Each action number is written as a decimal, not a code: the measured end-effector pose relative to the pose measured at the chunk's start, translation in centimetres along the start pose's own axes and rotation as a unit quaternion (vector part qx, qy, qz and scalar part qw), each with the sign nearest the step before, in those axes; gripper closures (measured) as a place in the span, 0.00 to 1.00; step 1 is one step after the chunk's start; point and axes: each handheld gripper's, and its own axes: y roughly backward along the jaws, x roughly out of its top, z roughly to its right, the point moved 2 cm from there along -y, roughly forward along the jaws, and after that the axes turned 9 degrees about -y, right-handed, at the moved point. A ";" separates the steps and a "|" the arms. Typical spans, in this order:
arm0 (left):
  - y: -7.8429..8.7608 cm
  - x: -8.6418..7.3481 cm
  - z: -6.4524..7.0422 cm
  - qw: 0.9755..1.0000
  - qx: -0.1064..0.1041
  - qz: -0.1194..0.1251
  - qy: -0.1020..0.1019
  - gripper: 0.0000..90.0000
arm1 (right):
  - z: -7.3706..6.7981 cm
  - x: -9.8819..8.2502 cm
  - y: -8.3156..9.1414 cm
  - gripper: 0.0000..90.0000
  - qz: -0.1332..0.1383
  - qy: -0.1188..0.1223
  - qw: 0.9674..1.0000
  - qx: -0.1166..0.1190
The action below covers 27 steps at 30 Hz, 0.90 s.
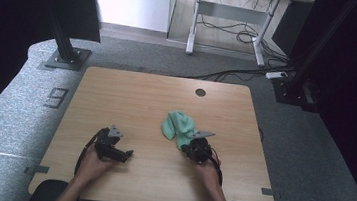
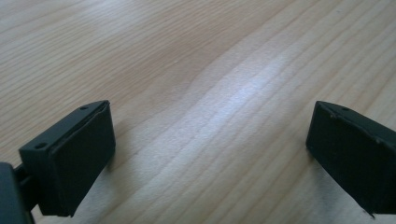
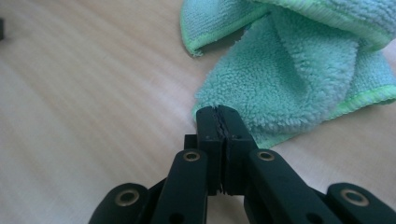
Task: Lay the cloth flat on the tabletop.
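With its jaws pinched on only the near corner of the cloth (image 3: 299, 84), the right tool (image 3: 219, 114) could lose that corner if pulled, while the left tool (image 2: 205, 154) gapes empty over the worktop (image 2: 187, 56).

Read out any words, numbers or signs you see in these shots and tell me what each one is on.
"9" or mirrored "E": a grey blocky mark on the floor, left of the table; which one, I cannot tell.
No print on the green cloth or the table.

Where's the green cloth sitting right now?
In the high view the green cloth lies crumpled right of the table's centre, directly ahead of the right gripper, whose shut jaws pinch its near corner.
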 end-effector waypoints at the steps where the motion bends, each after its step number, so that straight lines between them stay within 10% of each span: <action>1: 0.0 0.1 0.2 1.000 -0.001 0.002 -0.002 0.02 | -0.2 -0.3 0.2 0.97 -0.001 -0.002 1.000 0.000; 12: -1.0 2.9 2.8 0.998 -0.037 0.014 -0.043 0.19 | -1.6 -2.3 1.7 0.97 0.002 0.004 1.000 0.003; 27: -3.4 10.9 6.4 0.988 -0.097 0.074 -0.090 0.49 | -2.2 -3.4 2.5 0.97 -0.001 0.002 1.000 0.019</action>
